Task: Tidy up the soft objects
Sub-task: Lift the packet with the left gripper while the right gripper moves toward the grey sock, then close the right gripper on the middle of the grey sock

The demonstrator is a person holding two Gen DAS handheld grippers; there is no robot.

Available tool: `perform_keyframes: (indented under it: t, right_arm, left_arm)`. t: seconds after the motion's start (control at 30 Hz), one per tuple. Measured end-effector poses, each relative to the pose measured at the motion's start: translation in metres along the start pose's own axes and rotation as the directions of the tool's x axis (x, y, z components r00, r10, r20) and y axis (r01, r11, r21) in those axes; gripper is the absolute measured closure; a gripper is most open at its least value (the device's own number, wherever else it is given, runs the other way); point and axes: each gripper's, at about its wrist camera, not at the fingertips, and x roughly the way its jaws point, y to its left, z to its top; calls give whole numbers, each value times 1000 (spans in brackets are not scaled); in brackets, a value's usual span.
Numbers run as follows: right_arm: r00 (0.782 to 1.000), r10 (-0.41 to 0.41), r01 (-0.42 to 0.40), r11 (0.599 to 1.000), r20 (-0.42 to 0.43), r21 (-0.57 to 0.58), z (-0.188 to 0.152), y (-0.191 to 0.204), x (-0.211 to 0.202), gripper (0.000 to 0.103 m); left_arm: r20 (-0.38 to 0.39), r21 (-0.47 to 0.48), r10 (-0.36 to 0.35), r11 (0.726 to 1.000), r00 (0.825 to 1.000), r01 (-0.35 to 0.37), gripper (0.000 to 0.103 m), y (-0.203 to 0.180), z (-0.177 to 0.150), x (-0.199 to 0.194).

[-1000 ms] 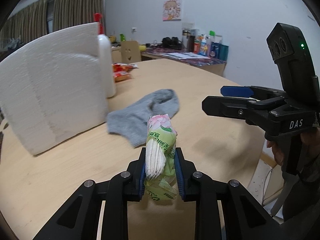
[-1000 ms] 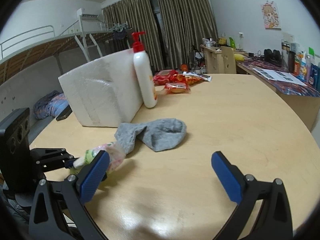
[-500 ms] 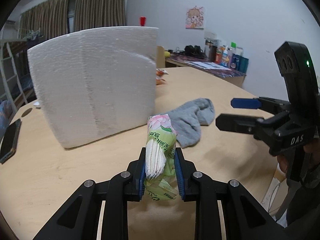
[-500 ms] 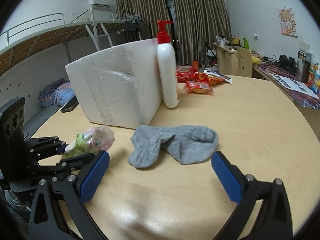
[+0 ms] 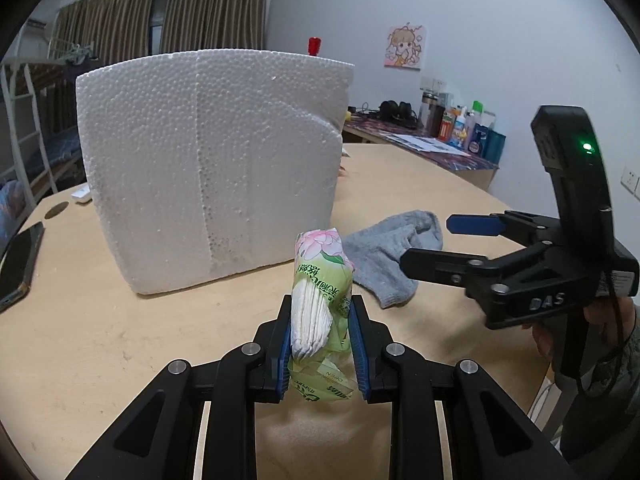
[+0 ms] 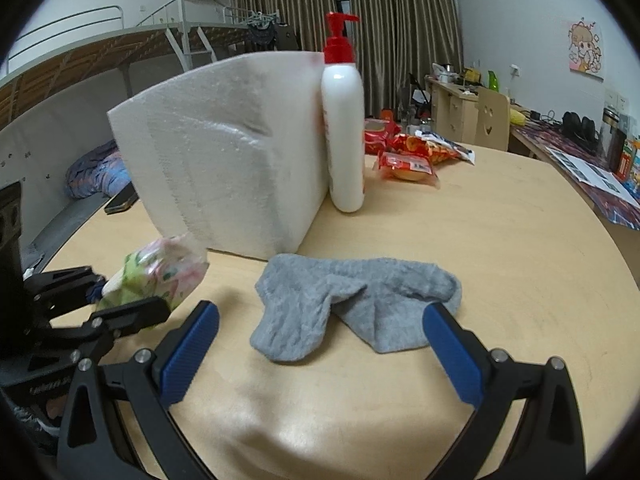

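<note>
Lying crosswise on the counter, the grey sock was framed just ahead of the right tool, whose jaws were spread wide; the left tool was clamped on the tissue pack, held beside the foam block.

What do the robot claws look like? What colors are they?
Both are black. The left gripper and the right gripper each have two angular fingers with silver bolts and ridged blue pads. The right one carries white "DAS" lettering, a green light and a thin black cable.
</note>
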Motion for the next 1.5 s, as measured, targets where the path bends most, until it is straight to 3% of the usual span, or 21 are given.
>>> perform_keyframes:
  t: [0.2,0.67,1.5]
  right_arm:
    - [997,-62,62,998,-51,7,5,3,18,0]
    - [975,-104,115,992,-196,44,3,-3,43,0]
    - [965,-142,150,989,-220,18,5,3,47,3]
  left_arm:
    - [-21,-26,-32,999,999,32,76,6,3,6]
    - [-4,-53,-67,996,998,67,76,15,2,3]
    - [46,-32,-87,996,995,88,76,19,-5,-14]
